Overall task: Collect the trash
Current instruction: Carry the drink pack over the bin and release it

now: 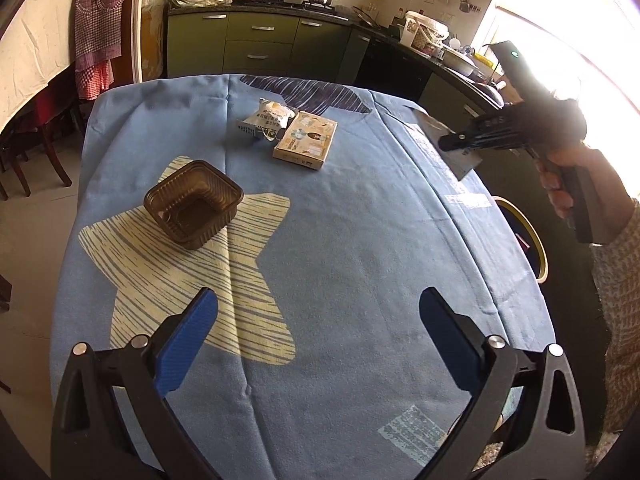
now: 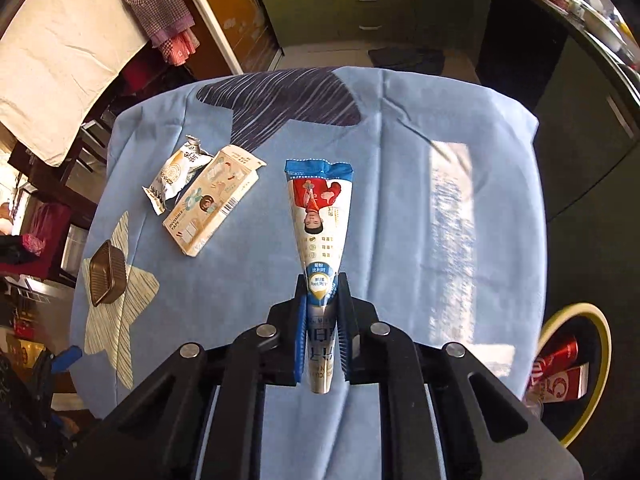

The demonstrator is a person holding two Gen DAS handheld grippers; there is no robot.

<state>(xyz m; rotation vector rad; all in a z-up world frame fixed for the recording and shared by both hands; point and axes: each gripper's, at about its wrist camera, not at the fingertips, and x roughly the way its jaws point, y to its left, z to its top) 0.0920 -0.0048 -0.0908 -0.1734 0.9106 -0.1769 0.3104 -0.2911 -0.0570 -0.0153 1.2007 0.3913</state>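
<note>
My right gripper (image 2: pixel 322 286) is shut on a cone-shaped ice-cream wrapper (image 2: pixel 318 216), white with blue trim and a red picture, and holds it above the blue tablecloth (image 2: pixel 248 280). In the left wrist view the right gripper (image 1: pixel 444 143) hangs over the table's right edge with the wrapper (image 1: pixel 460 156) in it. My left gripper (image 1: pixel 318 312) is open and empty above the near part of the table. A brown plastic tray (image 1: pixel 194 204), a crumpled white snack wrapper (image 1: pixel 266 118) and a flat beige carton (image 1: pixel 306 140) lie on the cloth.
A yellow-rimmed trash bin (image 2: pixel 576 368) with red packaging inside stands on the floor by the table's right side; its rim also shows in the left wrist view (image 1: pixel 528 236). Green kitchen cabinets (image 1: pixel 260 44) are behind the table. Chairs (image 1: pixel 40 140) stand left.
</note>
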